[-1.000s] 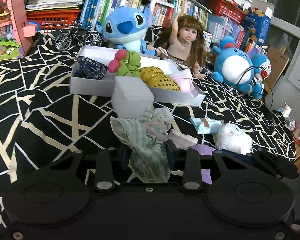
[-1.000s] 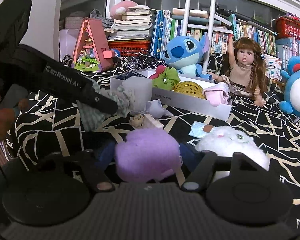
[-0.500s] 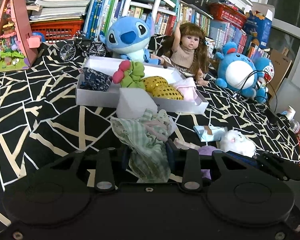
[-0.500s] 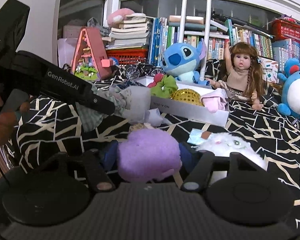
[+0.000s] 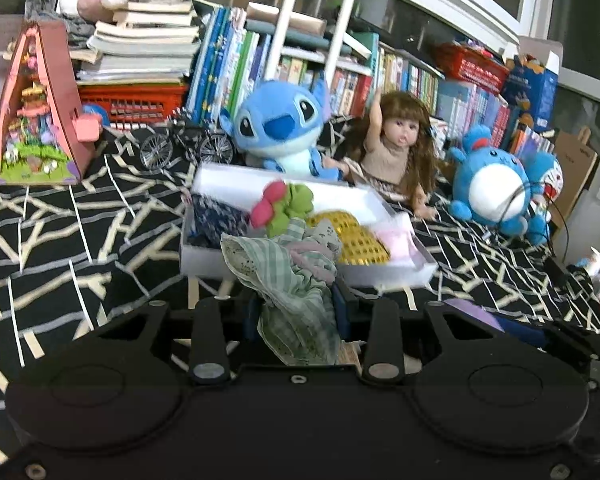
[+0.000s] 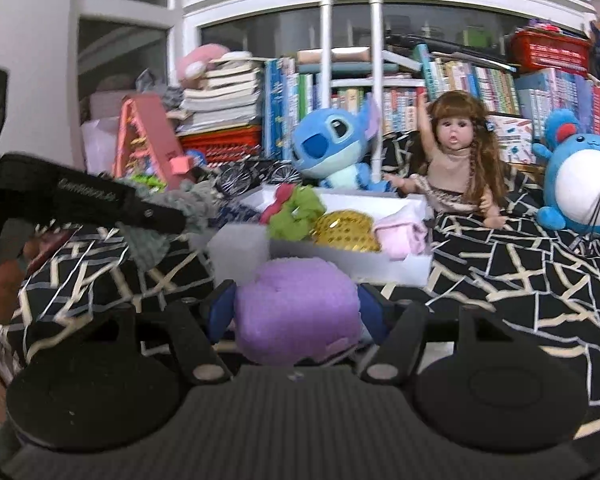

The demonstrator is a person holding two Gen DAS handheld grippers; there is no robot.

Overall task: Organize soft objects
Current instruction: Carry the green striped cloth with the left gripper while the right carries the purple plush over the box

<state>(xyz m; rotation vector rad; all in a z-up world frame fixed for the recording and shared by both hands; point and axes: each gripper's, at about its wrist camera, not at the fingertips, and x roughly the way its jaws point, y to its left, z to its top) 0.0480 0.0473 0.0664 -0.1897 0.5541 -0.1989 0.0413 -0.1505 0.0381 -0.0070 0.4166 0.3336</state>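
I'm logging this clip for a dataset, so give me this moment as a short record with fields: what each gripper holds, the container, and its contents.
left gripper: shut on green checked cloth
right gripper: shut on purple plush
container: white box on the black patterned cover
box contents: dark blue fabric, red-green toy, gold sequin item, pink cloth
behind box: blue plush, doll
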